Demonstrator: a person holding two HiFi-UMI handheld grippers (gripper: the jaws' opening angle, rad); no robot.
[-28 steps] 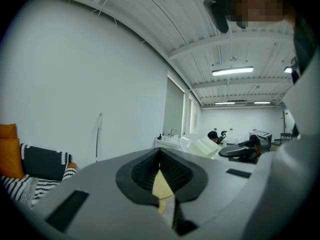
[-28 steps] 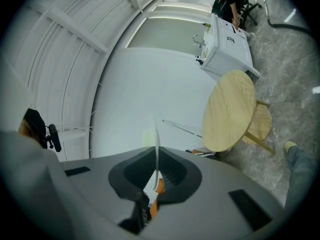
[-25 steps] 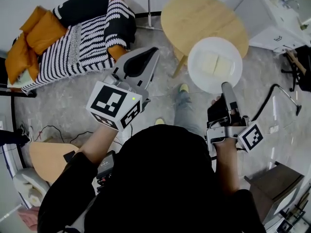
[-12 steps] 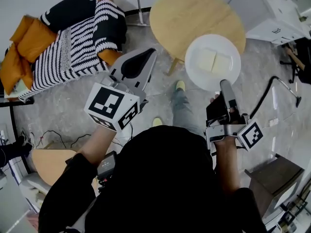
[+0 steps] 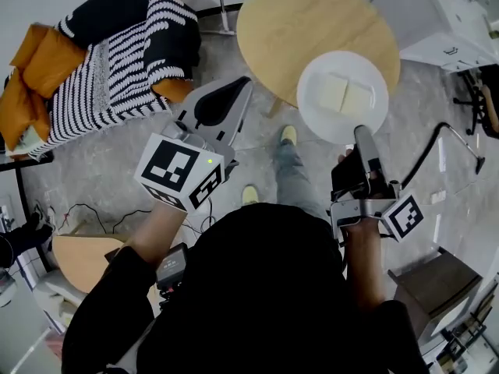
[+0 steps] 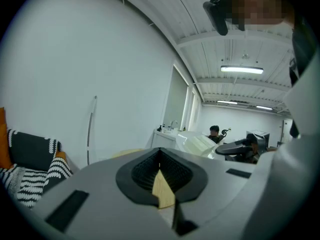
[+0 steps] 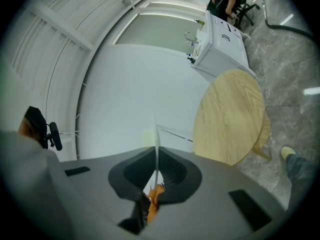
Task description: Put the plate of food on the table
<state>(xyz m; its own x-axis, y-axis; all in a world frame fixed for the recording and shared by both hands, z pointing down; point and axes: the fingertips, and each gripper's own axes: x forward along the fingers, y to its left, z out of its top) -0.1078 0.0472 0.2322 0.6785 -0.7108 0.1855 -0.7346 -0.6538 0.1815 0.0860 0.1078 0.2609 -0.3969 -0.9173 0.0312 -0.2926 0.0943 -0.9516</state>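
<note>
White plate (image 5: 326, 127), bearing two pale squares of food (image 5: 344, 97), is gripped at its near rim by the right gripper (image 5: 361, 134), whose jaws are clamped on it. It is seen over the near edge of the round wooden table (image 5: 296, 22). The left gripper (image 5: 240, 88) is held to its left with jaws together and empty.
</note>
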